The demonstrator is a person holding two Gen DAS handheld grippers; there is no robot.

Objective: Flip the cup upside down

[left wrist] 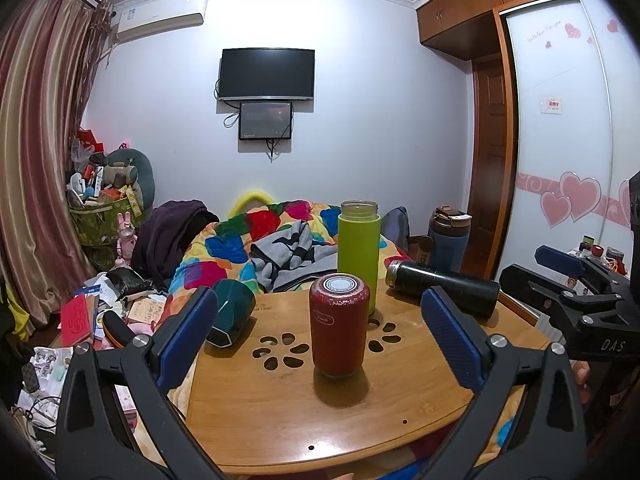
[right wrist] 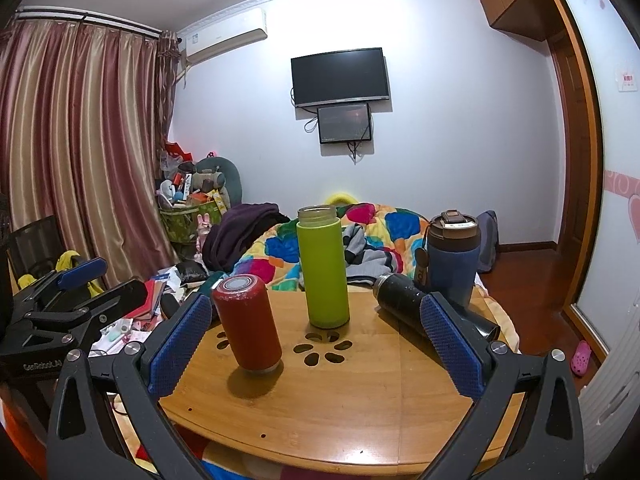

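Two grippers, left (left wrist: pixel 320 340) and right (right wrist: pixel 316 340), jaws wide and empty, over a round wooden table (left wrist: pixel 360 432) in a cluttered bedroom; between the left jaws the red cylindrical cup (left wrist: pixel 339 326) stands vertical, base up

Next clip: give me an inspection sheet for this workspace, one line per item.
Surface: round wooden table with flower-shaped cutouts, set on a bed.
Job's things: red cup standing at centre; which end is up, cannot tell.
Clutter: green bottle upright; black flask and dark green cup on their sides; blue tumbler upright.
Grippers: left gripper and right gripper both open, empty, short of the cups.
Cables: nothing seen on the table.
Surroundings: colourful quilt, curtains, wall TV, cluttered floor.
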